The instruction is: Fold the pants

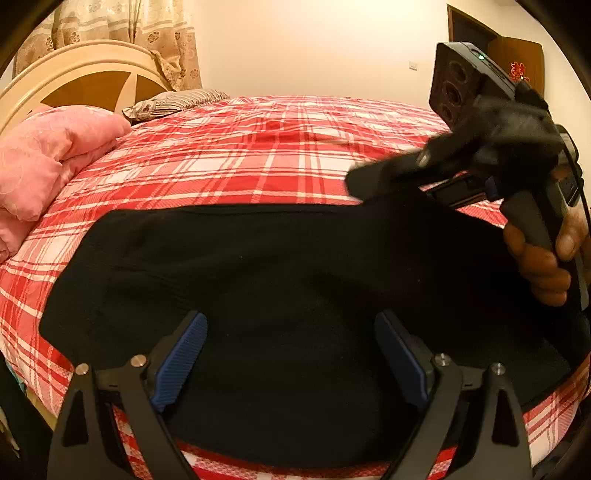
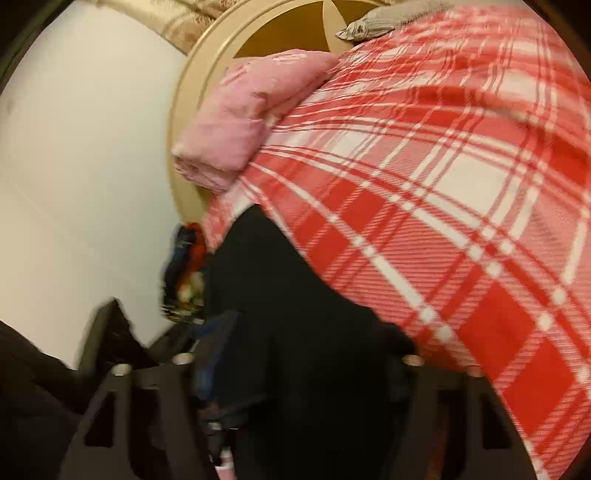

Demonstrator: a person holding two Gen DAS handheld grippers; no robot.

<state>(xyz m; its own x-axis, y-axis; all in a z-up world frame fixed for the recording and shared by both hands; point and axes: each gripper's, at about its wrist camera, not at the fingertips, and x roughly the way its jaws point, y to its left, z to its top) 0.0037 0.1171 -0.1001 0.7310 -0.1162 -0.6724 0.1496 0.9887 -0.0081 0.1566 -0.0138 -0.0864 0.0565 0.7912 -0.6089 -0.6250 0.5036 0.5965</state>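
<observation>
blue fingertips (image 1: 184, 354) of left gripper (image 1: 291, 354) spread over soft, limp black pants (image 1: 258, 266); right gripper (image 1: 373, 177) at 2 o'clock, unclear; grab an edge.

One pair of black pants (image 1: 280, 280) on one bed (image 1: 258, 147); two hand-held grippers, the left hand-held gripper (image 1: 291, 354) and the right hand-held gripper (image 1: 373, 177); one pink quilt (image 1: 48, 155); one grey pillow (image 1: 173, 101); one headboard (image 1: 81, 74); one curtain (image 1: 147, 33); one door (image 1: 517, 59).
</observation>
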